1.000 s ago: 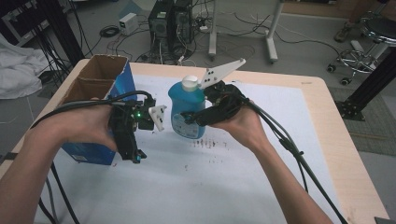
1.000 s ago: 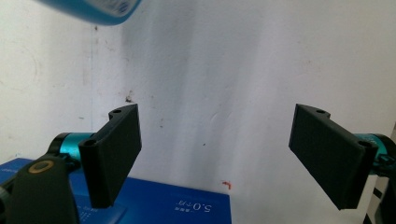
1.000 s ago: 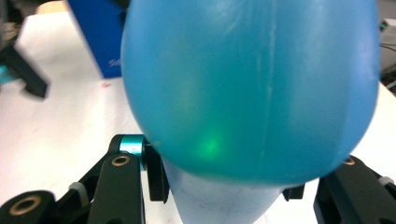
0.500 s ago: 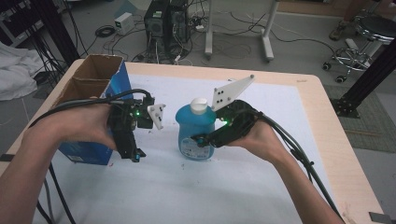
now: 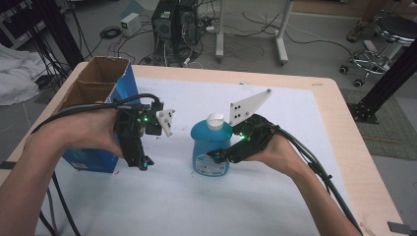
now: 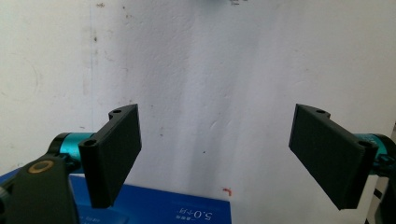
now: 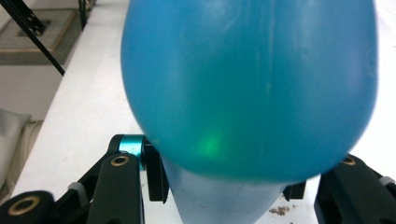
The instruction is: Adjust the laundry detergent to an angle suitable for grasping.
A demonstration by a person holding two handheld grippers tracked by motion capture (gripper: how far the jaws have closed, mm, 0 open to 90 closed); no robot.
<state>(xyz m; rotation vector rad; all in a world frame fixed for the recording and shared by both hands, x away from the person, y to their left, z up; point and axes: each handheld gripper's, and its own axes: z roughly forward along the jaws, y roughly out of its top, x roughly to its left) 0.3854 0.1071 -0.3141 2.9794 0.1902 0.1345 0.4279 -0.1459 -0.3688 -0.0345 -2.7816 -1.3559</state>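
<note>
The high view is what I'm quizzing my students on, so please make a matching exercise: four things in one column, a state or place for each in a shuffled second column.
Things:
1. blue bottle
2. cardboard box
3. left claw
4. right claw

States or places:
A. open, nothing between its jaws
B. at the table's left edge, top flaps open
C. shut on the bottle's lower part
D. upright on the white sheet, white cap on

Pairs: 1-D, 2-B, 3-A, 4-C
</note>
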